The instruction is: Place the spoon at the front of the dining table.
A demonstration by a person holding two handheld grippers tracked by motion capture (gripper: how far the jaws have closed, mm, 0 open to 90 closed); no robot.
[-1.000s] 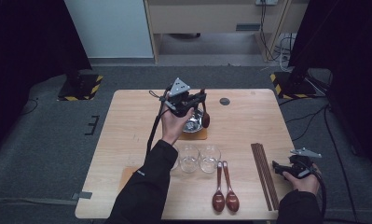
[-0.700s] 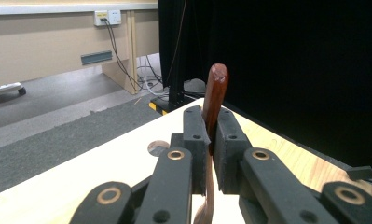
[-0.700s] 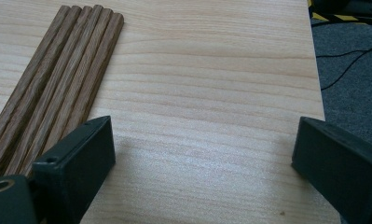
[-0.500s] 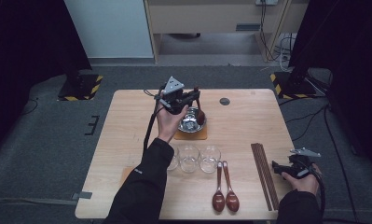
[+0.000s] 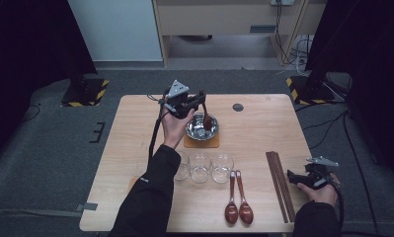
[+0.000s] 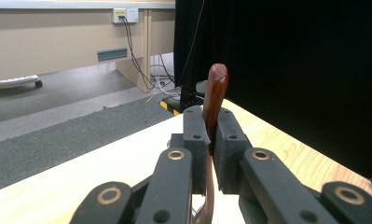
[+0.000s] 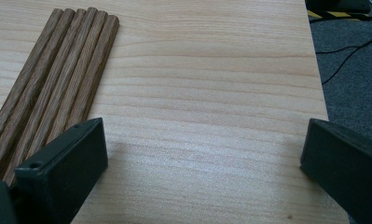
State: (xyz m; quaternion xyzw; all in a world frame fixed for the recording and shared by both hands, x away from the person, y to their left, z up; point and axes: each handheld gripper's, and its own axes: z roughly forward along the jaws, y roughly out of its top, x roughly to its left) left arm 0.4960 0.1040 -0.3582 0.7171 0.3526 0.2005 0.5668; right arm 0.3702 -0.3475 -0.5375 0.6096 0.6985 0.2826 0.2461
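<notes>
Spoon [image 5: 205, 121], the dark wooden one, hangs bowl-down over the steel bowl [image 5: 202, 127] that sits on a square orange mat [image 5: 201, 142] in the middle of the bench [image 5: 263, 123]. Since a second ago the left hand has carried it a little toward the person and slightly lower, so its tip has come from the far rim to inside the bowl; I judge the placing nearly done, with only the release left. The left gripper [image 5: 200, 100] is clamped on the spoon's handle [image 6: 215, 100], which stands up between its closed jaws in the left gripper view. The right gripper [image 5: 303, 178] rests at the bench's near right corner beside the chopsticks [image 7: 58, 88]; its jaws have just been opening, now stand wide apart and hold nothing
</notes>
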